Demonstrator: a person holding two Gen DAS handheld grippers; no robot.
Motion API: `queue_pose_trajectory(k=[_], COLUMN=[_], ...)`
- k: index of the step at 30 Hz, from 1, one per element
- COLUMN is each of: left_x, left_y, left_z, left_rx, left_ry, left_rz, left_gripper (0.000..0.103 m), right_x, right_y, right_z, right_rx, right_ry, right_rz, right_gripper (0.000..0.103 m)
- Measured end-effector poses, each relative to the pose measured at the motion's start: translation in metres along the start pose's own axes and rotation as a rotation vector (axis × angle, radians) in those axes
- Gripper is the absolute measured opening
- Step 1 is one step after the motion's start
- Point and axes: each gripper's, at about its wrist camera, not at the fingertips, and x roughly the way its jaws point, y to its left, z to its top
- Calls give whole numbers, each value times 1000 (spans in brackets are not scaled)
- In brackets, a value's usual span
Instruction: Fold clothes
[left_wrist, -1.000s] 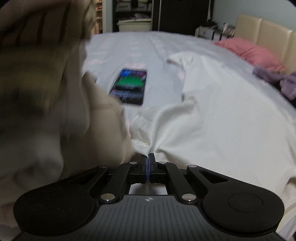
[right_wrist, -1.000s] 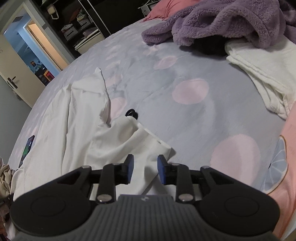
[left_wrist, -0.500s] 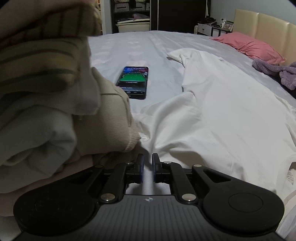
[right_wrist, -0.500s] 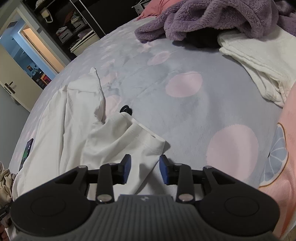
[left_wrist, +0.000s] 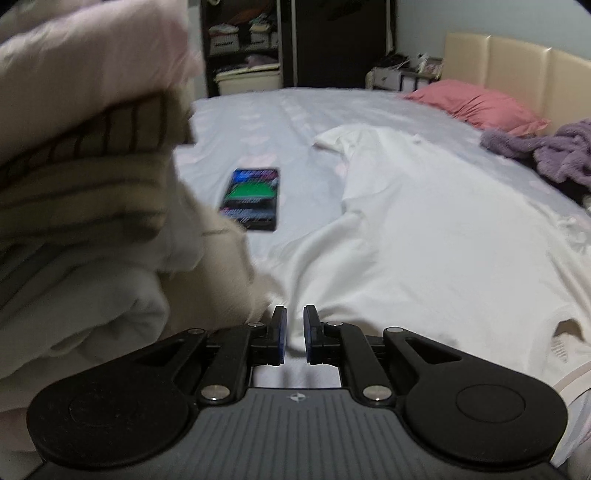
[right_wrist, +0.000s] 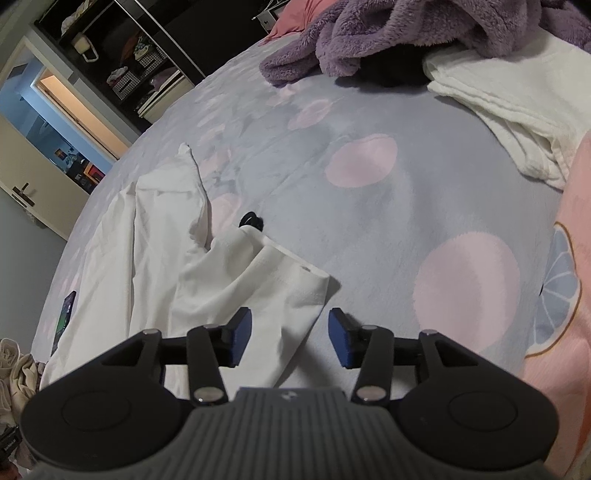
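We find the white shirt (left_wrist: 424, 236) spread flat across the middle of the bed (left_wrist: 258, 122), one sleeve reaching toward the far edge. A phone (left_wrist: 253, 199) with its screen lit lies on the sheet just beside the shirt. A blurred pile of folded clothes (left_wrist: 85, 206) crowds the near left of the left wrist view and hides the bed edge there. A pink pillow (left_wrist: 476, 103) rests against the headboard (left_wrist: 517, 70), with a purple fleece blanket (left_wrist: 546, 151) near it.

The left gripper (left_wrist: 294, 339) shows a narrow gap, its jaws opening; white cloth lies under and between the fingers, but the pads do not press on it. The right gripper (right_wrist: 290, 341) stands about half open, its jaws opening, above the shirt's hem corner (right_wrist: 295, 291), which is not gripped.

Only the right wrist view shows a small black object (right_wrist: 252, 220) on the sheet touching the shirt's edge, a folded white towel (right_wrist: 517, 125) beneath the blanket, a pink quilt (right_wrist: 565, 295) at the near right edge, and an open doorway (right_wrist: 70, 107).
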Motion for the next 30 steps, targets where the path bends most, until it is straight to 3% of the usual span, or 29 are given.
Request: queue_pose_trajectory(k=[8, 12, 17, 20, 22, 27, 30], left_x=[10, 18, 38, 48, 54, 55, 55], left_y=[-23, -37, -48, -51, -52, -49, -50], left_z=[9, 8, 8, 6, 4, 2, 1], left_rx=[32, 82, 103, 117, 125, 116, 116], left_ry=[0, 7, 49, 72, 87, 96, 97], left_rz=[-74, -110, -123, -110, -101, -96, -94], left_gripper=[14, 25, 26, 26, 26, 26, 26], right_x=[4, 11, 19, 21, 23, 15, 6], right_y=[4, 7, 9, 9, 6, -5, 2], right_z=[-2, -4, -4, -4, -4, -4, -5], right_rx=[-7, 5, 31, 26, 15, 40, -19], right_ry=[13, 25, 16, 4, 5, -23, -75], right_rz=[39, 65, 71, 45, 13, 20, -21], right_gripper=[53, 53, 52, 36, 2, 2, 13])
